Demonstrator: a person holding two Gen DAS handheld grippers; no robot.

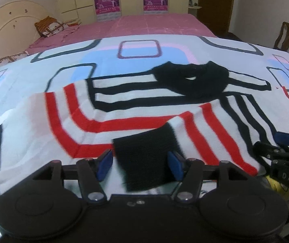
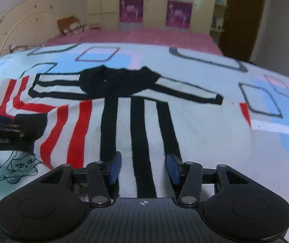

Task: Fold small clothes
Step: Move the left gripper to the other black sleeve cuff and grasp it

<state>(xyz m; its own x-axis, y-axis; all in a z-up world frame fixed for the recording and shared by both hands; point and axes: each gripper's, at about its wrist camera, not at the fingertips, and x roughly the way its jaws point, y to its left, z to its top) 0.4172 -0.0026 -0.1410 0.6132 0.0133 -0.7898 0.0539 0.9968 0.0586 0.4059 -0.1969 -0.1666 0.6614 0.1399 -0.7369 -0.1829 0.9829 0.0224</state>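
A small white sweater (image 1: 124,101) with red and black stripes and a black collar (image 1: 195,81) lies on the bed; it also shows in the right wrist view (image 2: 144,121). Its red-striped sleeve is folded across the body, and the black cuff (image 1: 146,158) lies between the fingers of my open left gripper (image 1: 140,165). My right gripper (image 2: 143,167) is open over the black-striped lower hem. The right gripper also shows at the right edge of the left wrist view (image 1: 282,151), and the left gripper at the left edge of the right wrist view (image 2: 6,127).
The sweater lies on a white quilt (image 1: 136,50) with blue and pink patches and dark outlined rectangles. Beyond it is pink bedding (image 1: 154,24), pillows (image 1: 51,26) and a cream headboard (image 1: 8,24) at left. Wardrobes stand at the back, a wooden chair (image 1: 288,38) at right.
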